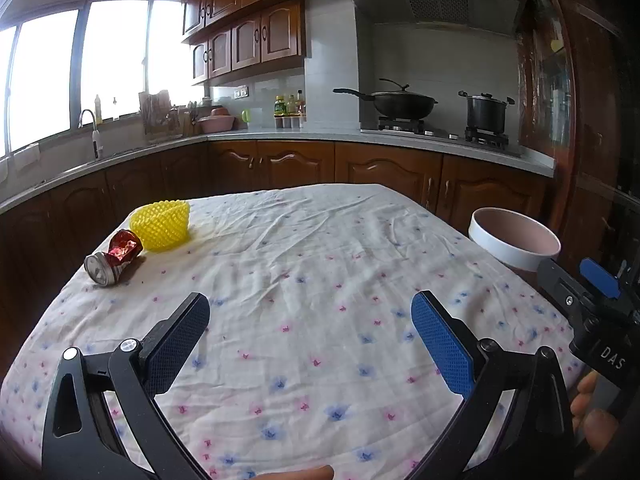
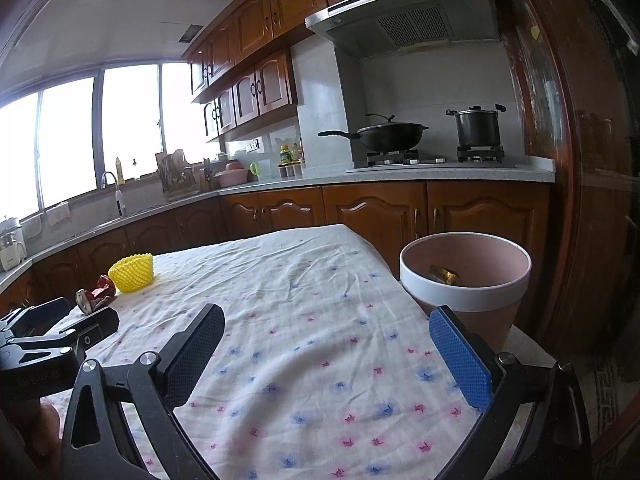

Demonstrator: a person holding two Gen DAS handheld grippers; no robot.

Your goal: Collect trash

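A crushed red can point(image 1: 113, 257) lies on its side at the table's far left, next to a yellow foam fruit net point(image 1: 162, 225). Both also show in the right wrist view, the can point(image 2: 96, 293) and the net point(image 2: 133, 273). A pink bin with a white rim point(image 1: 513, 238) stands off the table's right edge; in the right wrist view the bin point(image 2: 464, 296) holds a gold-coloured piece of trash point(image 2: 444, 274). My left gripper point(image 1: 310, 322) is open and empty over the cloth. My right gripper point(image 2: 326, 344) is open and empty beside the bin.
The table wears a white floral cloth point(image 1: 304, 264). Behind it runs a wooden kitchen counter point(image 1: 280, 136) with a sink tap point(image 1: 90, 124), a wok point(image 1: 400, 104) and a pot point(image 1: 486, 112) on the stove.
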